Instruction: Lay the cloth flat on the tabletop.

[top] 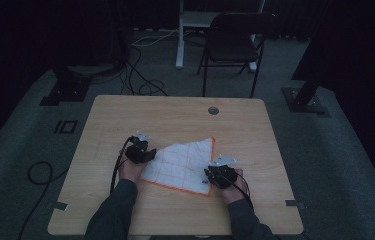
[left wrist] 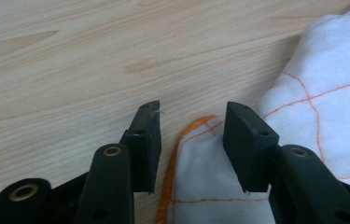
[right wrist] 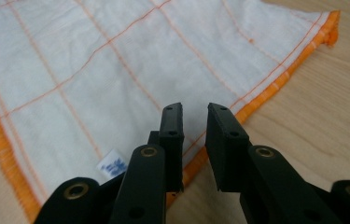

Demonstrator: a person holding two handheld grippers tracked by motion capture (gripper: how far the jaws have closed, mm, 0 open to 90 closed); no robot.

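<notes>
A white cloth with an orange grid and orange hem lies flat on the wooden table, folded roughly into a triangle. My left gripper sits at the cloth's left corner. In the left gripper view it is open, with the orange-hemmed corner lying between its jaws, untouched. My right gripper hovers at the cloth's near right corner. In the right gripper view its jaws stand a little apart over the hem of the cloth, gripping nothing. A small blue label shows beside them.
A round cable hole sits at the table's far middle. Beyond the table stand a black folding chair, a white desk leg and dark stand bases. Cables trail over the floor.
</notes>
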